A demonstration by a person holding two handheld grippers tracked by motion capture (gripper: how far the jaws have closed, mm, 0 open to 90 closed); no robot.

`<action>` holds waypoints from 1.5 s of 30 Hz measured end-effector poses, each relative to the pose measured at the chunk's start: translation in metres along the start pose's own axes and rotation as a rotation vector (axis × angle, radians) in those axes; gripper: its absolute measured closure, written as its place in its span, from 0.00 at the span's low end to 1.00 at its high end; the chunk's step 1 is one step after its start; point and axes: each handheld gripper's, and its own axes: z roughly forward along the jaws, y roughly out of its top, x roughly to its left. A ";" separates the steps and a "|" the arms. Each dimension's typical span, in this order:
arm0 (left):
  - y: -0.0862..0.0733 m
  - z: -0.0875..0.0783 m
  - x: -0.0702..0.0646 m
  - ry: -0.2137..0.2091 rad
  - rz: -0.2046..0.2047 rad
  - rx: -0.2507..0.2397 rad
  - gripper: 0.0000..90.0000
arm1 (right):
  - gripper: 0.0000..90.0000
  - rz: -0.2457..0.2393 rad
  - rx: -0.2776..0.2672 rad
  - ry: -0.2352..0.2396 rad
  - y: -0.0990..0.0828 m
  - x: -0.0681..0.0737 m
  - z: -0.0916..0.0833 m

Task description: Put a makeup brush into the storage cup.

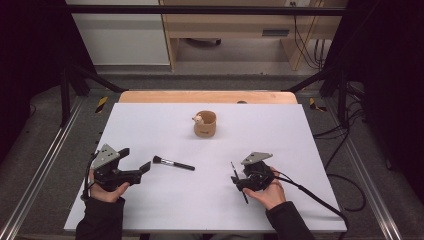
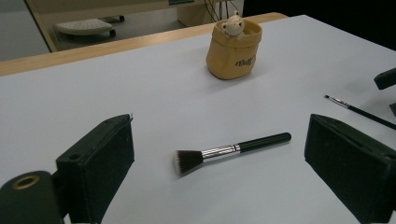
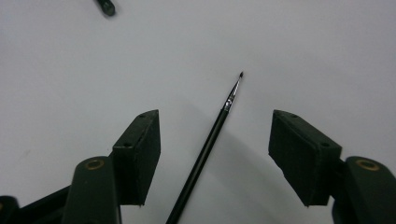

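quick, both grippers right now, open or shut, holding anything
Left gripper: open, empty, jaws wide apart facing the makeup brush.
Right gripper: open, holding nothing, jaws either side of the thin liner brush on the table.

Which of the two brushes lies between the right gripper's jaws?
The thin pointed liner brush, not the thick fluffy-headed makeup brush lying nearer the left gripper.

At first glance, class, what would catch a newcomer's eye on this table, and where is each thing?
A tan pouch with a small bear figure peeking out stands near the far middle of the white table. Nearer, a thick makeup brush lies flat ahead of the open left gripper. A thin black liner brush lies between the open right gripper's jaws, untouched.
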 end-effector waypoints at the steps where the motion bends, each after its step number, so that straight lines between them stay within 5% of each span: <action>1: 0.000 0.000 0.000 0.000 0.001 0.000 0.09 | 0.40 -0.001 0.010 -0.002 -0.001 0.001 0.002; 18: 0.000 0.000 -0.001 -0.003 0.005 -0.001 0.09 | 0.70 -0.022 0.094 0.014 -0.007 0.006 0.016; 45: 0.000 0.000 -0.002 -0.005 0.007 -0.002 0.10 | 0.90 -0.014 0.120 0.039 -0.006 0.002 0.015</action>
